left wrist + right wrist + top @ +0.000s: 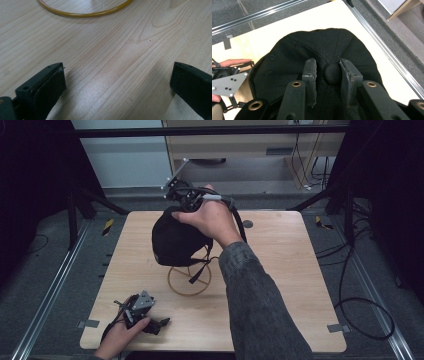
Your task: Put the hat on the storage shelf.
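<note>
A black cap (175, 240) sits over a wire stand with a yellow ring base (189, 294) at the middle of the wooden table (280, 270). My right gripper (176, 210) comes down on the cap's crown from behind. In the right gripper view its jaws (329, 66) stand close on either side of the cap's top button (332, 74), pinching the cloth of the cap (287, 57). My left gripper (162, 322) rests low near the front left of the table, held in a hand. It is open (117, 75) over bare wood, with the ring base (85, 14) ahead of it.
A small dark round mark (247, 224) lies on the table behind the cap. Metal rails (50, 290) run along both sides on the floor, and cables (360, 315) loop at the right. The left gripper's grey plate (227, 83) shows beyond the cap.
</note>
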`<state>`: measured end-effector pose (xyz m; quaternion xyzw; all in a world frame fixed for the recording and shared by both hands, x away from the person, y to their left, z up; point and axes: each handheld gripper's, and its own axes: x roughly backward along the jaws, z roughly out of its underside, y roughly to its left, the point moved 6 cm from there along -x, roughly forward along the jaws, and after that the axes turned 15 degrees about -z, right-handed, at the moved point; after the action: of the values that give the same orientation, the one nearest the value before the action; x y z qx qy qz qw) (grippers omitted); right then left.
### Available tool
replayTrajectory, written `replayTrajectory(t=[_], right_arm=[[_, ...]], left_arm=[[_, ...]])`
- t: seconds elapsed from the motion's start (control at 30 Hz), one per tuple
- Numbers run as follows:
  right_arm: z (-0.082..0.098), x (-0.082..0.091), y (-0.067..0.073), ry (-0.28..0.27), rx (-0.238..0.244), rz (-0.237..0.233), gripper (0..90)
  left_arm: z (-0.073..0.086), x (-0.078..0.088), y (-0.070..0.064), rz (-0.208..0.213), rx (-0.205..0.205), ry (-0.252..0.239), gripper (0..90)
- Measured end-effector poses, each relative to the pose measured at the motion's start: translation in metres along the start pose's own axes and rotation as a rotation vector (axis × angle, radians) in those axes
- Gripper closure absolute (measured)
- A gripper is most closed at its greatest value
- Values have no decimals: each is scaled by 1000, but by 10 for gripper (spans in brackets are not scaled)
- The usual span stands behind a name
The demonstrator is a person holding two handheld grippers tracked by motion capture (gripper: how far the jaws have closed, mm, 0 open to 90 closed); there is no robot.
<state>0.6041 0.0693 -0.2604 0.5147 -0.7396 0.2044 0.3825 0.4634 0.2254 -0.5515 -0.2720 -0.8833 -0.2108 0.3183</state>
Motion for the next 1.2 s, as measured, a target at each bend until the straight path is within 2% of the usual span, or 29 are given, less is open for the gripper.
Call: replayTrajectory(t=[0.2, 0.5, 0.6, 0.73, 0.83, 1.07, 1.2], right_arm=[[-1, 2, 3, -12, 8, -14, 645], [3, 9, 2, -56, -12, -18, 653], [3, 11, 4, -97, -15, -36, 665], [4, 17, 8, -143, -6, -23, 680], [6, 20, 12, -157, 0, -33, 675], [12, 29, 20, -191, 19, -24, 670], [19, 34, 20, -216, 8, -15, 627]], left_arm=[[0, 0, 0, -1, -2, 1, 0], [0, 0, 0, -1, -2, 2, 0], [0, 0, 0, -1, -2, 1, 0], [0, 0, 0, -1, -2, 1, 0], [0, 0, 0, -1, -2, 1, 0], [0, 0, 0, 0, -2, 1, 0], [0, 0, 0, -2, 0, -2, 0]])
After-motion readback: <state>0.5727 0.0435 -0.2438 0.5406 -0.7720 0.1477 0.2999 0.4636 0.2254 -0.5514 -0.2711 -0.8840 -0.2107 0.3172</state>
